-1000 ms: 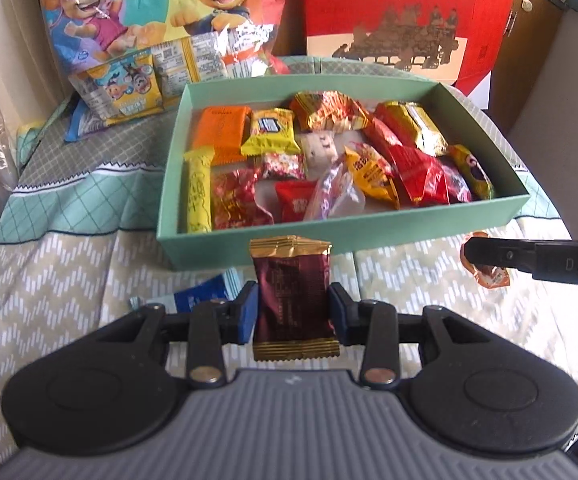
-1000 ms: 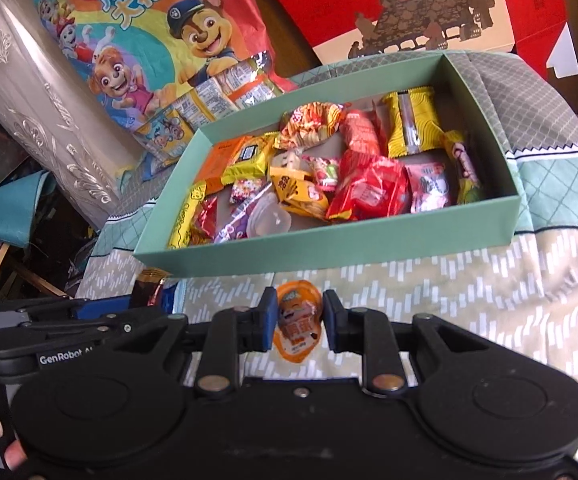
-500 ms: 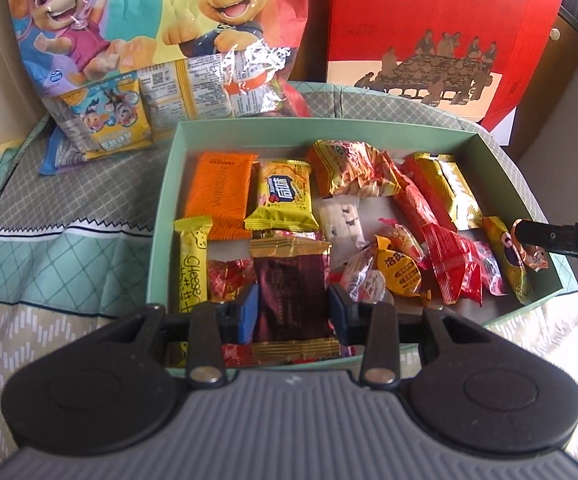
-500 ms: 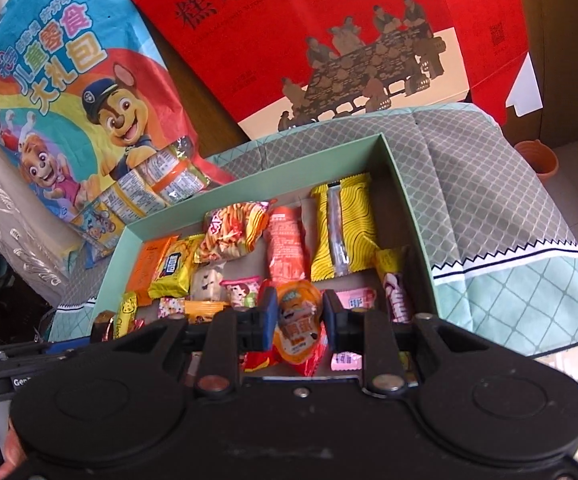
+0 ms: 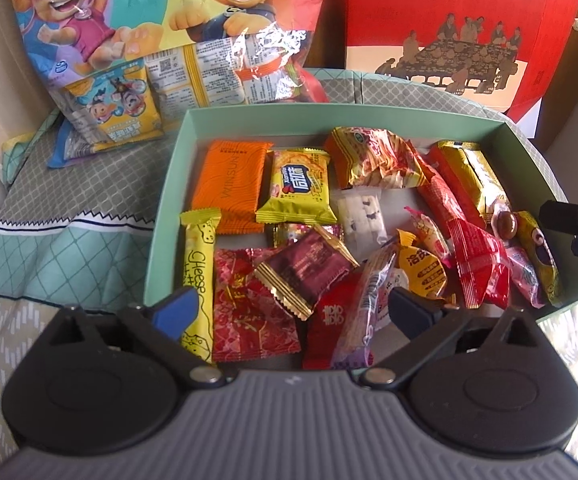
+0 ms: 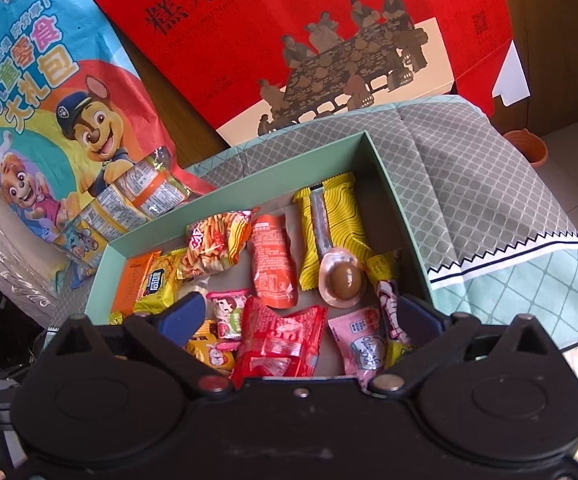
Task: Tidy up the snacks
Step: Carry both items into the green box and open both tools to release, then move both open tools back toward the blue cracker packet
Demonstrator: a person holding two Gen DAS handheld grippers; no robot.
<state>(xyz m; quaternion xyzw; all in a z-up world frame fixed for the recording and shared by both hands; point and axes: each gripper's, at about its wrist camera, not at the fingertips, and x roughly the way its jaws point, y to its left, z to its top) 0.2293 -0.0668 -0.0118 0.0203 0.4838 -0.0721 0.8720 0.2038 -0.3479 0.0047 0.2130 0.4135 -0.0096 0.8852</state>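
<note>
Both my grippers were spread wide and held nothing. My left gripper (image 5: 293,312) hung over the box (image 5: 369,116), where the brown snack (image 5: 307,266) lay tilted on the pile. My right gripper (image 6: 301,320) hung over the egg (image 6: 343,280) inside too. I thought lifting straight up would bump nothing.
</note>
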